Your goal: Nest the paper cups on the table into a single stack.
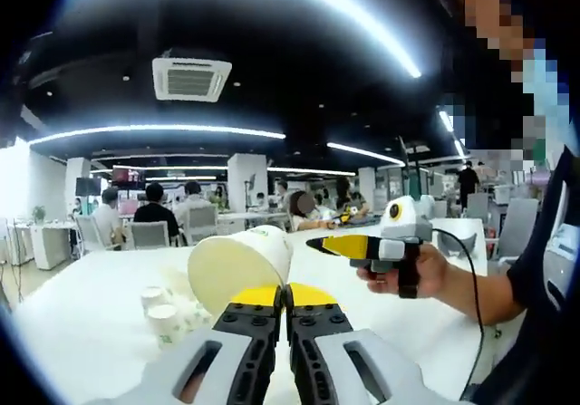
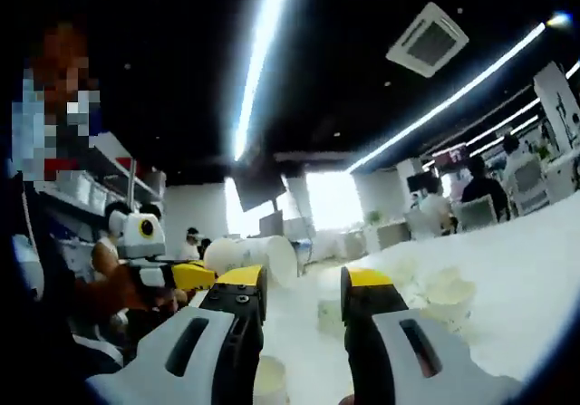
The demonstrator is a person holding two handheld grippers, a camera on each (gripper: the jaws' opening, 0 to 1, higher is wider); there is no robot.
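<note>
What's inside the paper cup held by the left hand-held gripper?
Unknown: the paper cup lies sideways in the left hand-held gripper, base toward the camera, hiding its interior.

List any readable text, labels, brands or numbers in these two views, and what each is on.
None can be read.
The paper cup held in the left gripper has greenish print near its rim: too blurred to read.
The small cups on the table have faint patterns, no legible words.
A wall screen in the right gripper view is too small to read.
</note>
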